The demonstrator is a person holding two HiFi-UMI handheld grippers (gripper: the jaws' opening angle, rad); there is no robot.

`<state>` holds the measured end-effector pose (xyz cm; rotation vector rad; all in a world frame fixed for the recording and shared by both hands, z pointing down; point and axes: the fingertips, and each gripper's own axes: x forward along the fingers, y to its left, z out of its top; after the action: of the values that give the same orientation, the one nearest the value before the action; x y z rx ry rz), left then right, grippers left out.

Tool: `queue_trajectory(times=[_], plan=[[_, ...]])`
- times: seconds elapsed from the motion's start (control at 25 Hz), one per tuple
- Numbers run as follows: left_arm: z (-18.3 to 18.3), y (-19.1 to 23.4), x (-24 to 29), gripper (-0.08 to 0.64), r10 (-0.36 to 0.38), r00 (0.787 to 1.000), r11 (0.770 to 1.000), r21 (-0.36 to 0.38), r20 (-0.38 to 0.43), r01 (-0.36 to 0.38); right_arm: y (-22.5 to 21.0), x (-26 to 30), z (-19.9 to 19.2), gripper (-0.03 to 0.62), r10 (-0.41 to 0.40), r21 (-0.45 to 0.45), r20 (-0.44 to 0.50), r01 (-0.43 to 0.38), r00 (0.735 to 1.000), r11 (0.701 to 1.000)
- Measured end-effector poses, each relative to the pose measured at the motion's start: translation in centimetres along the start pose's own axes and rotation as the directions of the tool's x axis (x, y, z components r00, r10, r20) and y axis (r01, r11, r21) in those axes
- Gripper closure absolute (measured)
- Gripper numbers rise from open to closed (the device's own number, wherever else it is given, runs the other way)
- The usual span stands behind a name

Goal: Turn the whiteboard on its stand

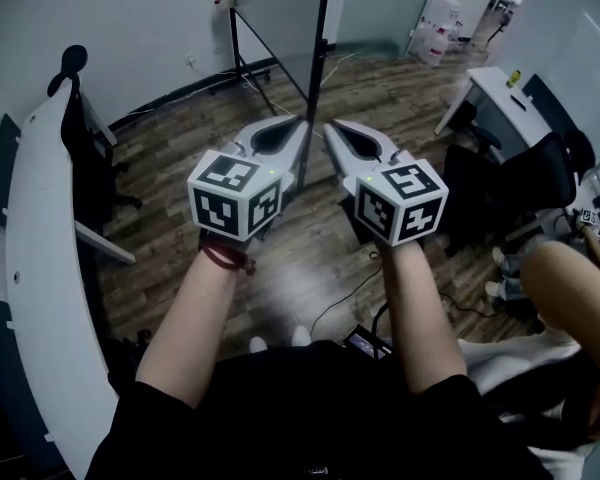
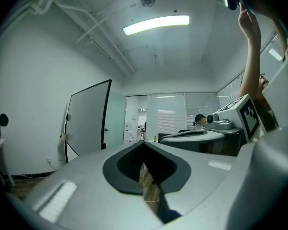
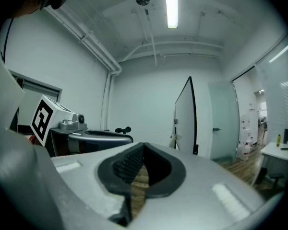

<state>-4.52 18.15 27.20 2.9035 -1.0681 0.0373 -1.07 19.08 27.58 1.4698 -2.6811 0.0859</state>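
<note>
The whiteboard (image 1: 280,8) stands on its black tripod stand (image 1: 242,68) at the far side of the wooden floor, its black frame edge (image 1: 320,48) facing me. I hold both grippers side by side at chest height, pointing toward it and well short of it. My left gripper (image 1: 300,128) is shut with nothing in it, and so is my right gripper (image 1: 332,133). The left gripper view shows the whiteboard (image 2: 89,116) left of its closed tips (image 2: 144,145). In the right gripper view the whiteboard (image 3: 185,119) stands right of its closed tips (image 3: 143,146).
A curved white desk (image 1: 40,268) and a black chair (image 1: 90,158) line the left side. At the right are a white desk (image 1: 490,93), black office chairs (image 1: 520,183) and a seated person (image 1: 570,278). A cable (image 1: 345,303) lies on the floor near my feet.
</note>
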Motion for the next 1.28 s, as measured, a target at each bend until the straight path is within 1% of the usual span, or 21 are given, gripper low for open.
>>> queue_trajectory(times=[0.12, 0.4, 0.64, 0.8, 0.96, 1.12, 1.28], plan=[[0.0, 0.1, -0.2, 0.563, 0.002, 1.0, 1.0, -0.003, 0.0, -0.002, 0.0, 0.1, -0.2, 0.591, 0.001, 0.017, -0.003, -0.001, 1.0, 1.0], [0.0, 0.9, -0.4, 0.563, 0.005, 1.0, 1.0, -0.014, 0.004, -0.005, 0.0, 0.5, 0.2, 0.591, -0.001, 0.022, -0.003, 0.001, 1.0, 1.0], [0.3, 0.7, -0.2, 0.563, 0.003, 1.0, 1.0, -0.004, -0.002, -0.003, -0.1, 0.3, 0.2, 0.591, 0.006, 0.044, 0.014, -0.007, 1.0, 0.999], [0.3, -0.3, -0.7, 0.563, 0.003, 1.0, 1.0, -0.014, 0.004, -0.002, 0.2, -1.0, 0.2, 0.591, 0.013, 0.037, 0.013, -0.014, 1.0, 0.999], [0.9, -0.6, -0.5, 0.563, 0.004, 1.0, 1.0, 0.013, 0.008, -0.004, 0.0, -1.3, 1.1, 0.591, 0.018, 0.025, 0.046, -0.019, 0.999, 1.0], [0.9, -1.5, -1.1, 0.563, 0.012, 1.0, 1.0, 0.004, 0.013, -0.012, 0.2, -2.4, 0.7, 0.591, 0.027, 0.023, 0.04, -0.028, 0.999, 0.999], [2.2, -1.5, -1.2, 0.563, 0.019, 0.999, 0.999, 0.044, 0.03, -0.02, 0.1, -2.5, 1.7, 0.591, 0.037, 0.013, 0.074, -0.038, 0.997, 0.999]])
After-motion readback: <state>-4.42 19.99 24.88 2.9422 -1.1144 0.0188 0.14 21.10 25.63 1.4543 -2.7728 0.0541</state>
